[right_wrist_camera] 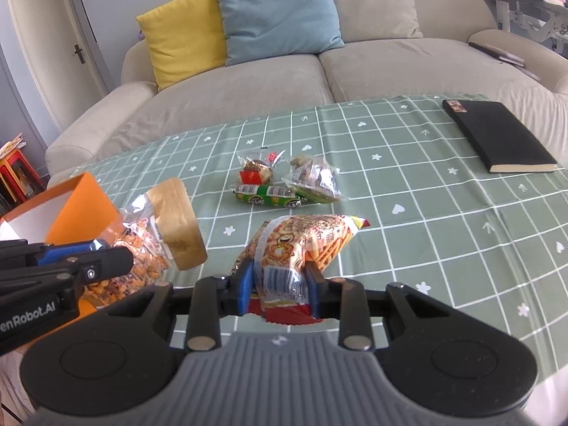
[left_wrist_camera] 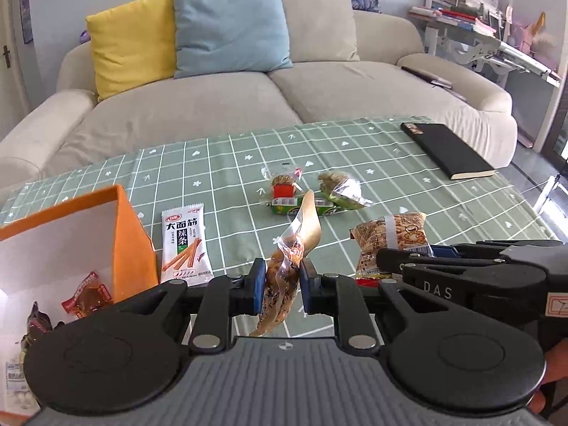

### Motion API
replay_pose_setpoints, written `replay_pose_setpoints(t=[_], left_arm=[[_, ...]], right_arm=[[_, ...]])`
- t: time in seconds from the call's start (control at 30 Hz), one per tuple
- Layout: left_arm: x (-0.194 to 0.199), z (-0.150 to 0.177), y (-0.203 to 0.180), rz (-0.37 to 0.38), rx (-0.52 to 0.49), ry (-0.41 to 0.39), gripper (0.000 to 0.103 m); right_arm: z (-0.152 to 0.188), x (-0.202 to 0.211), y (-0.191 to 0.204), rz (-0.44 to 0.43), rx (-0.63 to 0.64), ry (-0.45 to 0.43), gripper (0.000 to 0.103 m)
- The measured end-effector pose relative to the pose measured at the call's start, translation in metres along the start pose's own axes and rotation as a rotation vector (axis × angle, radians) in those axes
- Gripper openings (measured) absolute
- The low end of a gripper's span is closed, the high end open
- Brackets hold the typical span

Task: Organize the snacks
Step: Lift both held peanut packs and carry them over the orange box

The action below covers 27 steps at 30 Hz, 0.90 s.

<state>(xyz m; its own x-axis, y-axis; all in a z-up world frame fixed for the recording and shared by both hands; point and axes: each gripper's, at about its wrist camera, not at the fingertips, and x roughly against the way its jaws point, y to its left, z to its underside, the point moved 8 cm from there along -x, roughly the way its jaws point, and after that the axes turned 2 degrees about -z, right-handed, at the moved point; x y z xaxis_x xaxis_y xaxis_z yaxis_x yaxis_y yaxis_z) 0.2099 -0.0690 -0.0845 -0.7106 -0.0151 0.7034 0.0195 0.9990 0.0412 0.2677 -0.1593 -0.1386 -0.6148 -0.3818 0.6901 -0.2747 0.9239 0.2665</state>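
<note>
The left gripper (left_wrist_camera: 283, 285) is clamped on a clear bag of nuts (left_wrist_camera: 284, 277) with a gold top, lifted beside the orange box (left_wrist_camera: 133, 238). The right gripper (right_wrist_camera: 280, 284) is clamped on an orange snack packet (right_wrist_camera: 301, 245), raised above the green checked tablecloth (right_wrist_camera: 426, 213). 3 snacks (right_wrist_camera: 284, 181) lie mid-table.

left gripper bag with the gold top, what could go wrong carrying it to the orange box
The left gripper pinches the clear snack bag only across its narrow middle, so it may slip out. The right gripper with its orange snack pack sits close beside it; the two could bump on the way to the orange box.
</note>
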Motion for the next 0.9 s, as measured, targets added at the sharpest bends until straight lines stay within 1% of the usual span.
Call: replay_pose_setpoints(t=[0.1, 0.23, 0.3, 0.4, 0.6, 0.73, 0.9], left_arm=[[0.015, -0.005, 0.0, 0.011, 0.006, -0.028, 0.021], [0.039, -0.015, 0.006, 0.018, 0.015, -0.097, 0.021], [0.048, -0.019, 0.012, 0.018, 0.028, -0.126, 0.021], [0.059, -0.023, 0.026, 0.0, 0.057, -0.147, 0.021], [0.076, -0.026, 0.069, -0.036, 0.157, -0.193, 0.021], [0.08, -0.022, 0.104, -0.063, 0.24, -0.2, 0.021], [0.085, -0.015, 0.139, -0.083, 0.302, -0.217, 0.021]], right_arm=[[-0.003, 0.013, 0.006, 0.005, -0.002, -0.016, 0.028], [-0.01, 0.035, 0.023, -0.002, 0.025, -0.058, 0.028], [-0.015, 0.045, 0.034, -0.013, 0.045, -0.082, 0.028], [-0.023, 0.057, 0.056, -0.043, 0.079, -0.116, 0.028], [-0.033, 0.068, 0.106, -0.094, 0.172, -0.165, 0.028], [-0.036, 0.066, 0.138, -0.135, 0.216, -0.164, 0.028], [-0.035, 0.06, 0.181, -0.173, 0.293, -0.149, 0.028]])
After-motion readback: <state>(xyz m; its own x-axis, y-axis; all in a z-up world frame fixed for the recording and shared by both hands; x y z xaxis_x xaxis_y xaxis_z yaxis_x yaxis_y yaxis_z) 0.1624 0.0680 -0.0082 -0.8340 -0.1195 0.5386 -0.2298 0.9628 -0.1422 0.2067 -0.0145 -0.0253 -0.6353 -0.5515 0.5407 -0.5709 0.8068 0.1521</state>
